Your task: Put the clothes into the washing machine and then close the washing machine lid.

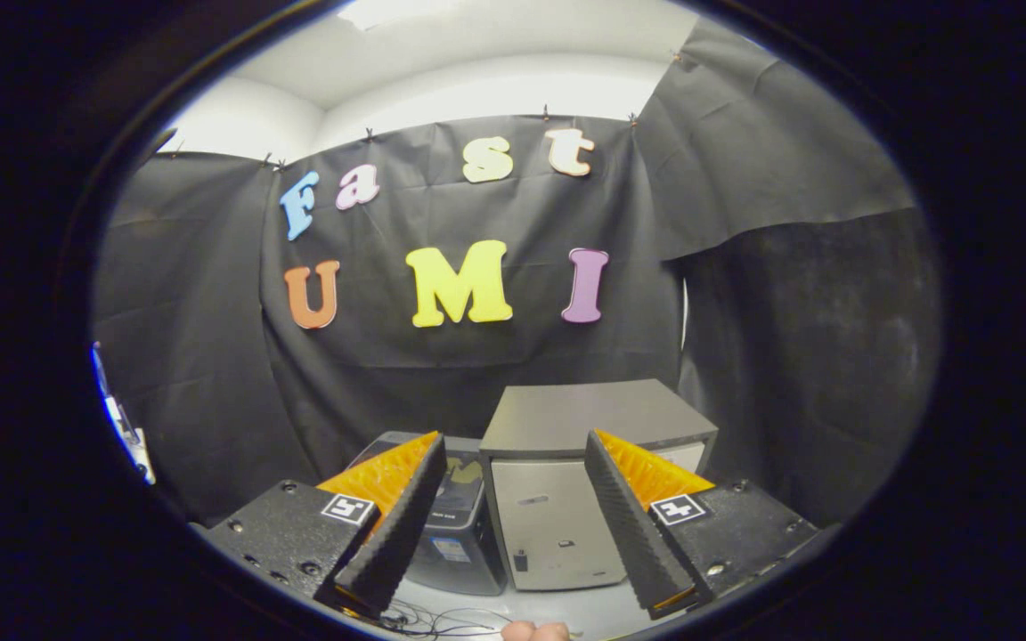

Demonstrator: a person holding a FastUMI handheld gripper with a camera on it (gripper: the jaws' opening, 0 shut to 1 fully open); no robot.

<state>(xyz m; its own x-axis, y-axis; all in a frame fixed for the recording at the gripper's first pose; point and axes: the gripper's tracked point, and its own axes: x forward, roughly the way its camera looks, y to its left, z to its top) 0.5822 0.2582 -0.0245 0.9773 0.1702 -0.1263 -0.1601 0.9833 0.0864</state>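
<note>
My gripper [513, 438] is open, with nothing between its fingers. It is held up in the air, facing the booth's back wall. Beyond and below the left finger [397, 525] stands a small dark washing machine [458, 534] on a pale surface. That finger covers its left side. Its top is dark and glossy, and I cannot tell whether its lid is open or down.
A grey box-shaped cabinet [557, 525] with a pale front door stands right beside the machine, between the fingers and behind the right one. Thin cables [428, 619] lie on the pale surface [584, 610] in front. A person's fingertips [535, 631] show just below the gripper.
</note>
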